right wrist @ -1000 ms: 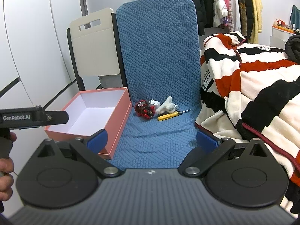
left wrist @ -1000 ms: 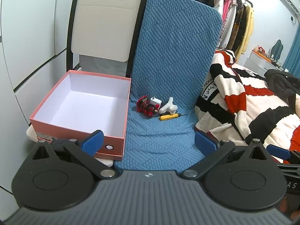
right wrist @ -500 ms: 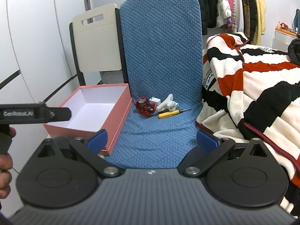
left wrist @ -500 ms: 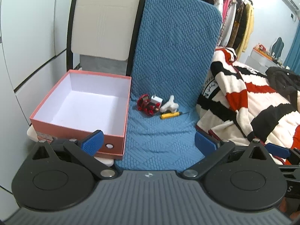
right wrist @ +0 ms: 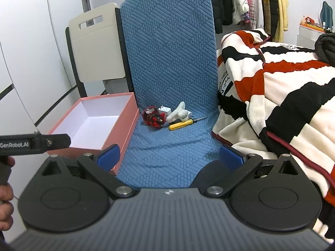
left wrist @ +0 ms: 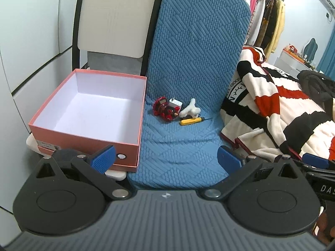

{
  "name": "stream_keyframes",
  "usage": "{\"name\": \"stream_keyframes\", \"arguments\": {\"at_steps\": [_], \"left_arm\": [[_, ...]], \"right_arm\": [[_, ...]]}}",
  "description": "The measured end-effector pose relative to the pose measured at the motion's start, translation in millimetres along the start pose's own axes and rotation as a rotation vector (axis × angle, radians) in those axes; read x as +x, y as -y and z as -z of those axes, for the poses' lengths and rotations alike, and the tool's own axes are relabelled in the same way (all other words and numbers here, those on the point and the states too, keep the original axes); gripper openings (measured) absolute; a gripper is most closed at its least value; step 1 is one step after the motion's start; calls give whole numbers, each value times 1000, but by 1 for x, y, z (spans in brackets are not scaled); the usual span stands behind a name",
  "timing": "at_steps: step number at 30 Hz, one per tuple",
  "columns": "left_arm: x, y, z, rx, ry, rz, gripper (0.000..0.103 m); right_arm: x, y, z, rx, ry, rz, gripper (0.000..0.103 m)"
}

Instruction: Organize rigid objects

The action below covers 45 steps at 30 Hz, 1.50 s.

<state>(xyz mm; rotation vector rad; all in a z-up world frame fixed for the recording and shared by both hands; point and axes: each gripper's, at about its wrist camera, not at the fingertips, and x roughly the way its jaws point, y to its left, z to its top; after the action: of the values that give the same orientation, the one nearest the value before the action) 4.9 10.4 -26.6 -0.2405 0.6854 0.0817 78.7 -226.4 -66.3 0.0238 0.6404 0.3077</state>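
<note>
left gripper [left wrist: 166, 158] jaws wide apart, empty | right gripper [right wrist: 170, 154] same | small yellow-handled screwdriver [right wrist: 181, 124] lies on blue quilted seat pad [right wrist: 167, 156], touching fuzzy white toy [right wrist: 178, 114], near red gadget [right wrist: 152, 117] | likely light, stiff, smooth plastic: pinch mid-handle | open pink cardboard box [left wrist: 83, 133] empty, left of pile

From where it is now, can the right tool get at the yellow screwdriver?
Probably yes. The right tool is open and empty, and the screwdriver lies straight ahead on the blue cushion, with bare cushion between. The white toy sits just behind its handle, so a low approach from the front looks clear.
</note>
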Motion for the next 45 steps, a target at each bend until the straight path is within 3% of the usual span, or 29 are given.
{"name": "stream_keyframes", "arguments": {"at_steps": [16,26,35,45], "left_arm": [[23,-12,9,7,-8,56,103],[62,0,5,53,-14,68,103],[104,9,4,36,-59,27,103],[142,13,-2,62,-80,44,103]], "right_arm": [[21,-13,7,-30,-20,-36,103],[49,1,-1,-22,4,-27,103],[74,23,2,10,-22,-34,103],[104,35,3,54,-30,-20,103]]}}
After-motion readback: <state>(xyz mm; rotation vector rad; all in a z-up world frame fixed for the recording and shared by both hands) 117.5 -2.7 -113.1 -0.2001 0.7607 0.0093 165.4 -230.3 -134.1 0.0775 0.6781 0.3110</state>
